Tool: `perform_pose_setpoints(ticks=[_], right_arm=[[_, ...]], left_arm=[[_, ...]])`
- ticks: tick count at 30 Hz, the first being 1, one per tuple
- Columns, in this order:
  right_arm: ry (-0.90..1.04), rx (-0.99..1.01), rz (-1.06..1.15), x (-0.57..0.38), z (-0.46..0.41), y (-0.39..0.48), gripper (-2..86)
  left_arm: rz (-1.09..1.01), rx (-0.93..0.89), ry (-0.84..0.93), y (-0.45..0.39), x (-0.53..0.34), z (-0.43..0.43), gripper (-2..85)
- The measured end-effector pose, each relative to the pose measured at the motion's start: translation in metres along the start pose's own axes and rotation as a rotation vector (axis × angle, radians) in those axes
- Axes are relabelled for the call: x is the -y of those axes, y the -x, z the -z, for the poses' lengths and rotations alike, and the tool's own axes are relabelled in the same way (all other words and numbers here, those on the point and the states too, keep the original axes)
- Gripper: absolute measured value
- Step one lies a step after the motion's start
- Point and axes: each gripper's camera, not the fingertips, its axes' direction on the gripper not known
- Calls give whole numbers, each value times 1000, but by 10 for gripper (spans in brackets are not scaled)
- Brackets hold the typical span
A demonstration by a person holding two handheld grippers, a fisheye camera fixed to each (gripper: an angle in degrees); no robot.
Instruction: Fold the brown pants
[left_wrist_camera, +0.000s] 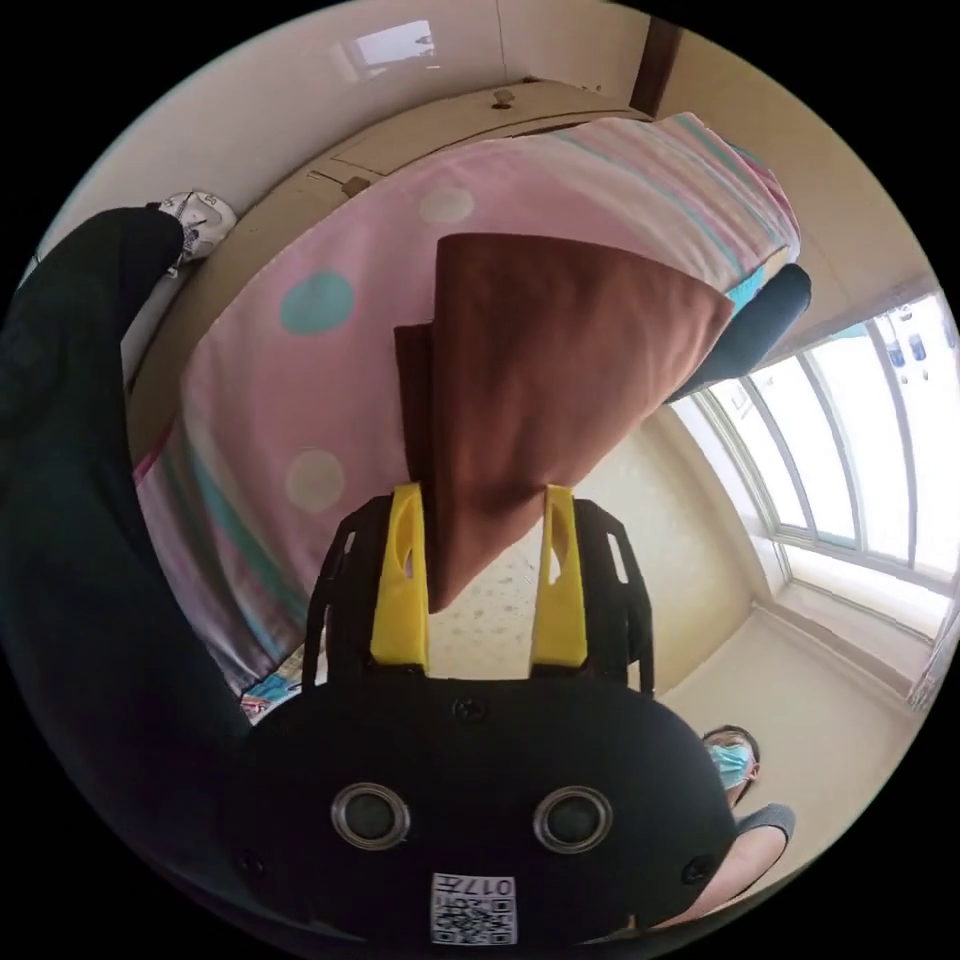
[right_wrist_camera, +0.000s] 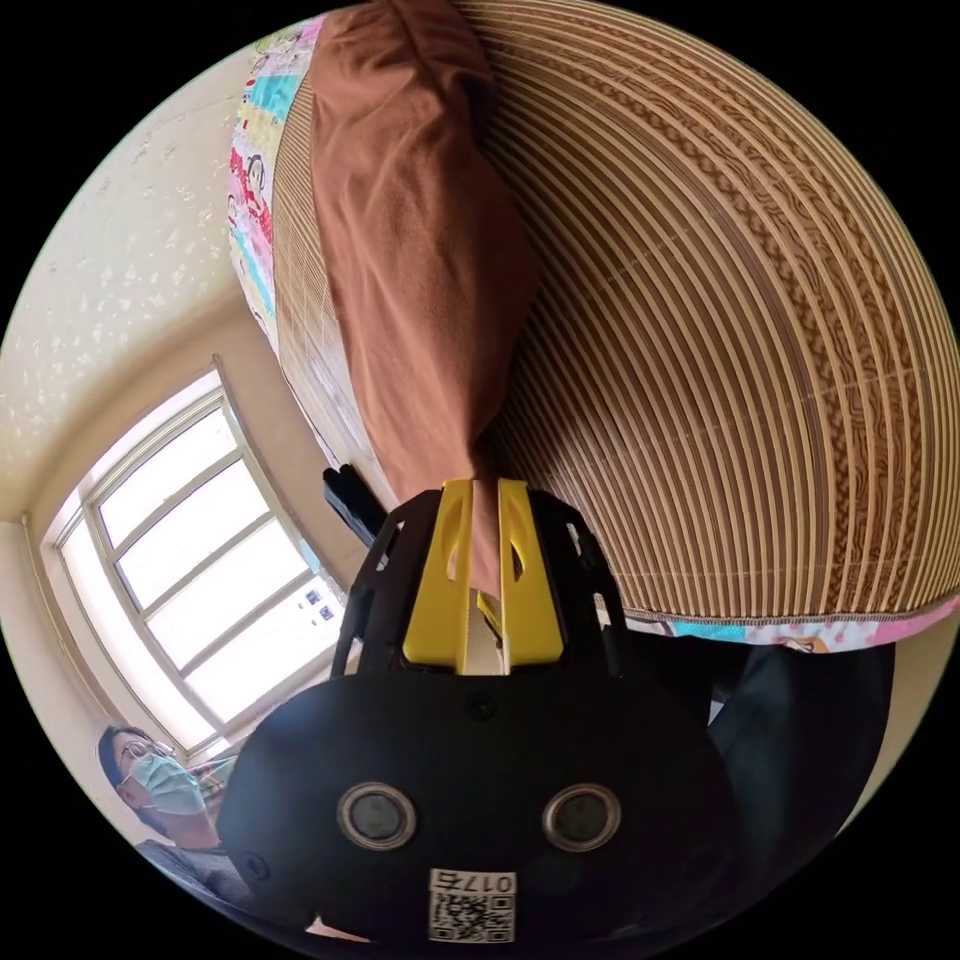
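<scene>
Brown pants [left_wrist_camera: 540,400]: in my left gripper view, a folded brown mass hanging in front of my left gripper [left_wrist_camera: 487,560], its narrow end reaching down into the gap between my two yellow jaws. Those jaws stand wide apart; the cloth lies close along one of them and clear of the other, so nothing is clamped there. Behind the cloth, a pink bed sheet [left_wrist_camera: 330,380] with pale and teal dots and striped edges; beside it a dark sleeve [left_wrist_camera: 90,500] and a wooden board [left_wrist_camera: 450,130]. A window [left_wrist_camera: 860,450] and a masked person [left_wrist_camera: 735,765] sit at the view's edge. In my right gripper view, the pants [right_wrist_camera: 420,260] run as a long brown band from the far rim to my right gripper [right_wrist_camera: 485,550], whose jaws are drawn nearly together and pinch the band's end between them. The band lies over a woven striped mat [right_wrist_camera: 720,350] on the bed; a printed patterned sheet [right_wrist_camera: 252,170] borders the mat. A window [right_wrist_camera: 200,560] and a masked person [right_wrist_camera: 150,785] appear to one side.
</scene>
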Motion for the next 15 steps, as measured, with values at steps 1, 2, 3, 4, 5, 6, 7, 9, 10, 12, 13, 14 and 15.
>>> perform_pose_setpoints(ticks=[1,2,3,4,5,6,7,9,10,12,13,14,15], right_arm=[[2,5,-15,-2,0,0,26],[-2,5,-36,-5,-1,1,25],[-5,8,-46,-7,-1,1,25],[-17,20,-69,-10,-2,2,23],[-41,36,-94,-14,-3,5,20],[-57,44,-106,-17,-4,7,19],[-95,60,-117,-23,-6,14,16],[-135,82,-92,-29,-14,31,11],[-130,84,-69,-30,-25,45,9],[-116,62,-23,-32,-46,69,7],[-103,44,23,-33,-61,88,7],[-80,23,83,-34,-79,109,6],[-62,10,119,-34,-89,120,6]], left_arm=[[-16,-21,29,6,4,7,153],[-16,-60,40,10,6,12,150],[23,-152,38,21,10,22,146],[50,-246,-1,27,11,33,146],[48,-291,-28,27,11,38,140],[27,-353,-77,22,14,49,127],[8,-325,-90,10,18,56,108],[-19,-179,-39,-14,29,60,68],[-45,-96,-7,-32,37,60,39],[-90,-29,28,-59,48,59,11],[-116,1,40,-76,53,59,4],[-131,12,42,-85,54,60,2],[-172,17,44,-104,55,63,-1]])
